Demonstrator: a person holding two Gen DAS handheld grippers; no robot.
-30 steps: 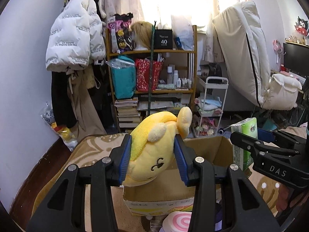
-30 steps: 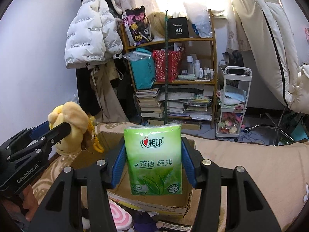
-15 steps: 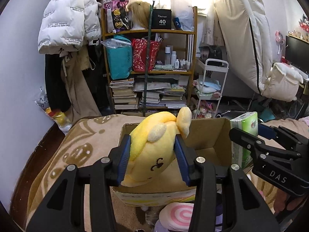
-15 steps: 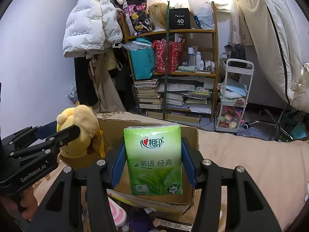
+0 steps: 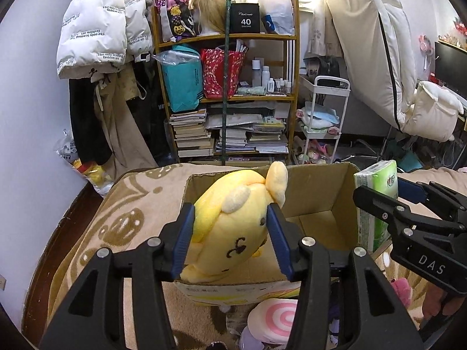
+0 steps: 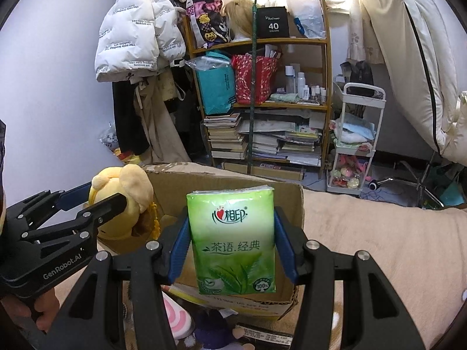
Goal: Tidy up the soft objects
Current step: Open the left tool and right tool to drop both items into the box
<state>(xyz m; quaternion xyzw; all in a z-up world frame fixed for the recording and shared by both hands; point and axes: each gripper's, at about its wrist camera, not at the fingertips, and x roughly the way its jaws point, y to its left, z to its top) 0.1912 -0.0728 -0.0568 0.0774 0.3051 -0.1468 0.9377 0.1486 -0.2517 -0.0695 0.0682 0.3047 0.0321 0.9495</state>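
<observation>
1. Our left gripper (image 5: 230, 239) has its blue pads on either side of a yellow plush dog (image 5: 233, 227); its jaws have just been opening, and the toy sits between them, tilted face-down over the near wall of the cardboard box (image 5: 318, 192). The right pad looks to have a sliver of gap at the toy's cheek, so we judge the squeeze nearly gone.
2. Our right gripper (image 6: 232, 243) is clamped at a middling width on a green tissue pack (image 6: 233, 242), held upright, its lower edge near the box's near wall.
3. What could go wrong on the left: the plush leans on the box's front edge, part of it outside. If the jaws widen with its weight on that side, it may tip onto the patterned blanket (image 5: 122, 213) rather than slide into the box.
4. What could go wrong on the right: the tissue pack is soft and slick, so a loosening grip would let it slip out early, perhaps onto the pink swirl cushion (image 5: 273, 318) lying in front of the box.
5. The two grippers stand close together over one opening; we think dropping both at once risks a knock between them, or the pack landing on the plush.
6. The box interior looks empty where we can see it, so room is not the worry.
</observation>
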